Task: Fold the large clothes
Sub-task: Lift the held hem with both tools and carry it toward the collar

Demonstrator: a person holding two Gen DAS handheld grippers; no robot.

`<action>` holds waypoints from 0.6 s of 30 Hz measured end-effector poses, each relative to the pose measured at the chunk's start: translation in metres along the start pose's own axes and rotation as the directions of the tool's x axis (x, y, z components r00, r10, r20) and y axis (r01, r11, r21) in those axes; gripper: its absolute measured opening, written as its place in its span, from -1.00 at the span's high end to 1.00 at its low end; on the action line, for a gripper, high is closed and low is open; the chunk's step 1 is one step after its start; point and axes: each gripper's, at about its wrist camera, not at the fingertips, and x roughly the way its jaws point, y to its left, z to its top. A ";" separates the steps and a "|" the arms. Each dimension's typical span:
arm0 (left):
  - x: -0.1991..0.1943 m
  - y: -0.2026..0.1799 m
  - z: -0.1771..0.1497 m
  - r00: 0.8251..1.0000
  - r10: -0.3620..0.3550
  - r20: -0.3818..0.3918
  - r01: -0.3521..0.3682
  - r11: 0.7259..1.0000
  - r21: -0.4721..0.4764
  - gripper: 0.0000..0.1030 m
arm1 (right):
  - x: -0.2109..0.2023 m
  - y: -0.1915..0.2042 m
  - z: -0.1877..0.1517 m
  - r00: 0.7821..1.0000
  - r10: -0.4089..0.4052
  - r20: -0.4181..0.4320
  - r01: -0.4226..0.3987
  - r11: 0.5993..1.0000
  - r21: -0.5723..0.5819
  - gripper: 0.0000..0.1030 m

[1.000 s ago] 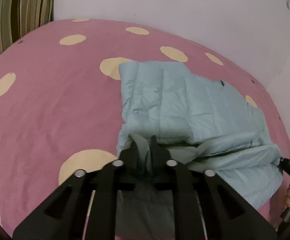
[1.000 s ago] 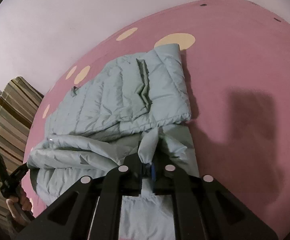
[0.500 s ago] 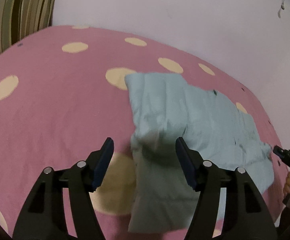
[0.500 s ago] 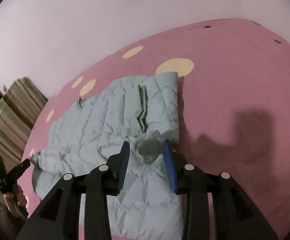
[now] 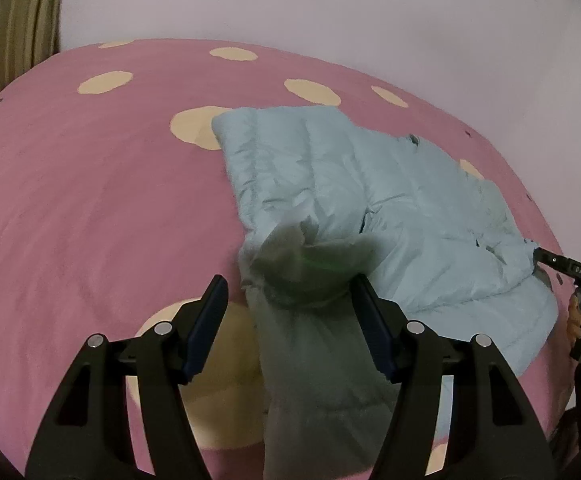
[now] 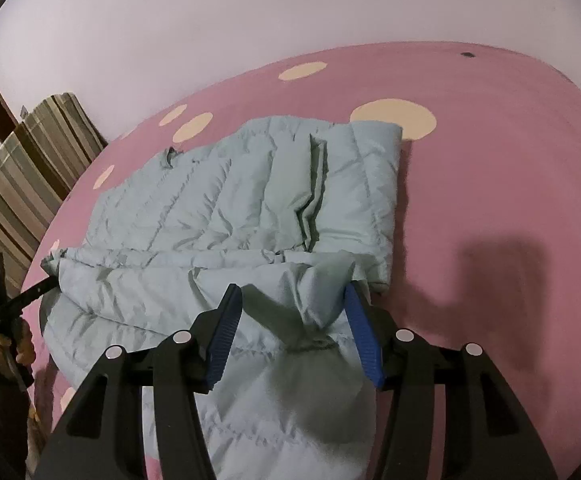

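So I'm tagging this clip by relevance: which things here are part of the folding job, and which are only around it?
Part of the job:
light blue puffer jacket
left gripper, fingers open
right gripper, fingers open

Just around:
pink dotted bedcover
striped fabric
wall

A bed (image 5: 90, 208) under a pink sheet with cream dots carries everything here. One thing lies directly on it: a pale blue quilted jacket (image 5: 354, 184), folded over on itself and spread flat. In the left wrist view it runs from the middle of the bed toward the right and near edges. Its far left corner covers part of a cream dot (image 5: 194, 128). In the right wrist view the jacket (image 6: 226, 216) fills the left and near part, with bare sheet (image 6: 490, 184) to its right.
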 end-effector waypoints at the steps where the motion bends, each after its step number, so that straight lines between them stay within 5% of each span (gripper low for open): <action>1: 0.002 -0.001 0.000 1.000 0.002 -0.003 -0.002 1.000 0.007 -0.20 | 0.002 0.000 0.000 1.000 -0.001 -0.004 0.001 1.000 -0.006 -0.03; 10: 0.018 -0.023 0.008 0.999 0.041 -0.019 -0.038 0.991 0.125 0.78 | 0.014 0.003 -0.006 0.999 -0.013 -0.044 0.011 0.999 -0.037 0.79; 18: -0.008 -0.040 0.009 0.993 0.092 0.078 -0.103 0.983 0.155 0.91 | -0.006 0.009 -0.010 0.999 -0.030 0.018 0.031 0.998 -0.051 0.89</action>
